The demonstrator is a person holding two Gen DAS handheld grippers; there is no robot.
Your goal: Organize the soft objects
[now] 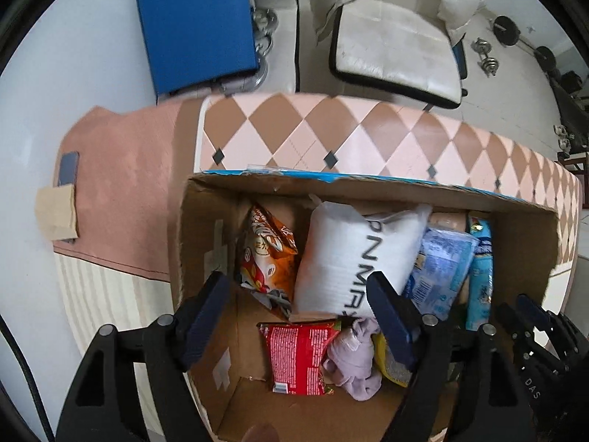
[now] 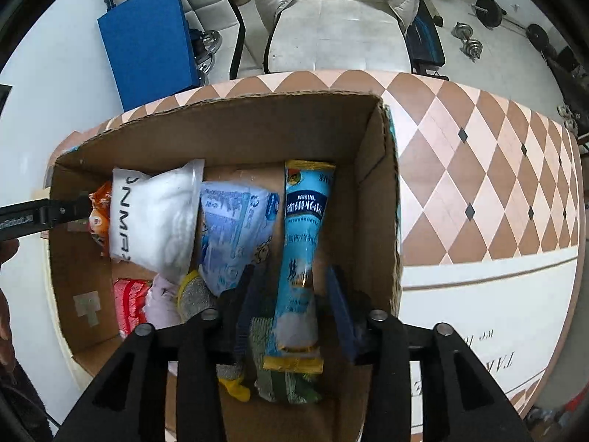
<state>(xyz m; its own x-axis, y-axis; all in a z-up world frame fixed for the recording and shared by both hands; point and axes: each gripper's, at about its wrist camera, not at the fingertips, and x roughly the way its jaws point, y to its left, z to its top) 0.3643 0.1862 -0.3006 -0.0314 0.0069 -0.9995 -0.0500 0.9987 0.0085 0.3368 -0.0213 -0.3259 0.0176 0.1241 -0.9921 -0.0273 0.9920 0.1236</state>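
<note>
A cardboard box [image 1: 368, 186] [image 2: 371, 169] stands on a table with a diamond-pattern cloth. Inside lie an orange snack bag [image 1: 265, 250], a white bag [image 1: 342, 258] [image 2: 154, 217], a red packet [image 1: 298, 357], a lilac cloth [image 1: 353, 357], a pale blue pouch [image 1: 438, 269] [image 2: 232, 232] and a tall blue Nestle packet [image 2: 300, 258]. My left gripper [image 1: 302, 316] is open above the red packet and lilac cloth. My right gripper [image 2: 294, 313] is open, its fingers on either side of the Nestle packet, apart from it. A green cloth [image 2: 283, 379] and a grey-yellow glove [image 2: 195, 294] lie beneath.
The diamond-pattern tablecloth [image 1: 368, 136] [image 2: 478, 169] runs behind and right of the box. A pink mat with a phone [image 1: 68, 167] lies at the left. Beyond the table stand a white chair [image 1: 397, 51] and a blue board [image 1: 195, 25]; dumbbells [image 2: 467, 40] lie on the floor.
</note>
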